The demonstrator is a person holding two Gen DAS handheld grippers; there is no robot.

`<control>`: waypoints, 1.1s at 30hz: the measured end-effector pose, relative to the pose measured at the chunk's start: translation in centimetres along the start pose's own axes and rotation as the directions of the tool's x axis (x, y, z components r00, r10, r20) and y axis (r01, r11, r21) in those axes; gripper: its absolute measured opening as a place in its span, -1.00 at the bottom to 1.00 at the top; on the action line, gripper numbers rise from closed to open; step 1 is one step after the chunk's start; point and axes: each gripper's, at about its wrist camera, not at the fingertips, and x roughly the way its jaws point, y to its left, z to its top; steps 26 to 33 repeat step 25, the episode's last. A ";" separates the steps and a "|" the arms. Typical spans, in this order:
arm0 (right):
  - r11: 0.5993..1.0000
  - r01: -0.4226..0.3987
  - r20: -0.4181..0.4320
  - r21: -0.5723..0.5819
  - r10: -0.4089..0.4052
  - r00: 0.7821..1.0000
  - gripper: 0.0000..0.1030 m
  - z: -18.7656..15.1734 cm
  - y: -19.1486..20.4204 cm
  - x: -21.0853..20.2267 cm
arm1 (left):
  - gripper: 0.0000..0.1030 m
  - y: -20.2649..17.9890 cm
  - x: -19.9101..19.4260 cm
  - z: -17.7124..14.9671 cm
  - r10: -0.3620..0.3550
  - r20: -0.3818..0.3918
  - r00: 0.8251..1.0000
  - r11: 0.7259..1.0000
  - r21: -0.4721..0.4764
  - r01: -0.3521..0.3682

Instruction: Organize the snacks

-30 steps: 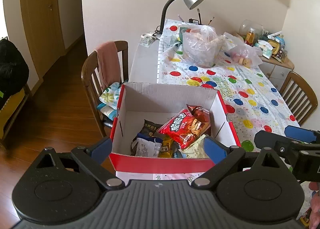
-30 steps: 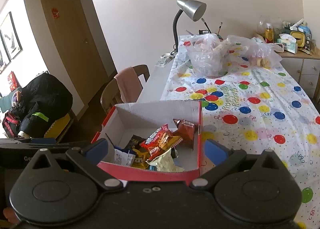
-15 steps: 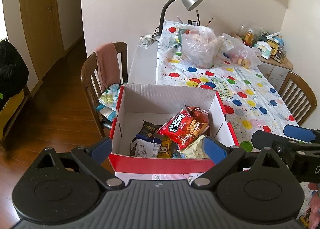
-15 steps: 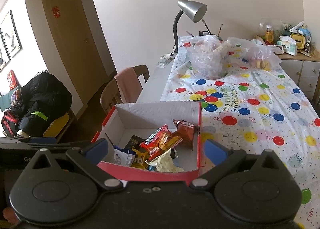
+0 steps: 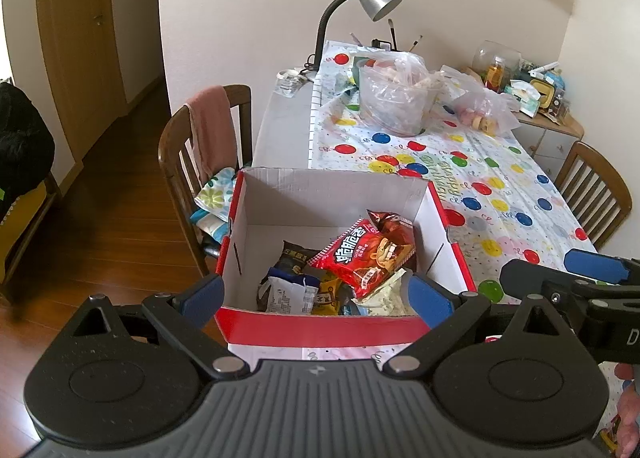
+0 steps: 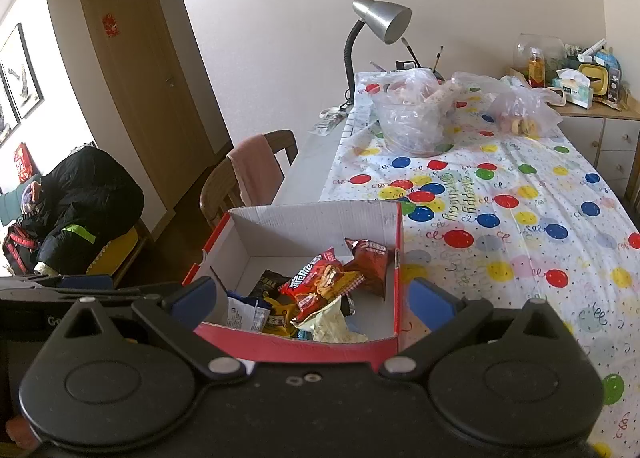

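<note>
- While both grippers hover short of the box, left gripper (image 5: pixel 316 294) has its fingers spread wide, nothing between them.
- Red-and-white cardboard box (image 5: pixel 320 328) sits at the near table edge on the spotted tablecloth (image 5: pixel 500 186); snack packets (image 5: pixel 364 258) lie piled inside.
- Right gripper (image 6: pixel 312 298): fingers likewise spread, empty, straddling the box's near wall in view.
</note>
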 end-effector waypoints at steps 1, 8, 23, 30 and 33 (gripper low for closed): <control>1.000 0.000 0.000 0.000 0.000 1.000 0.99 0.0 0.0 0.0 | 0.93 0.0 0.0 0.0 -0.001 -0.001 1.000 1.000 0.001 0.001; 1.000 0.003 -0.002 0.005 -0.003 1.000 0.99 -0.3 0.0 0.0 | 0.93 0.0 0.1 -0.2 -0.010 -0.007 1.000 1.000 0.000 0.010; 0.999 0.014 -0.016 0.031 -0.013 1.000 1.00 -0.7 -0.1 0.0 | 0.93 0.3 0.3 -0.5 -0.013 -0.015 1.000 1.000 -0.003 0.013; 0.999 0.014 -0.018 0.035 -0.014 1.000 0.99 -0.6 -0.2 0.1 | 0.93 0.2 0.4 -0.5 -0.015 -0.015 1.000 1.000 0.001 0.015; 0.999 0.014 -0.018 0.035 -0.014 1.000 0.99 -0.6 -0.2 0.1 | 0.93 0.2 0.4 -0.5 -0.015 -0.015 1.000 1.000 0.001 0.015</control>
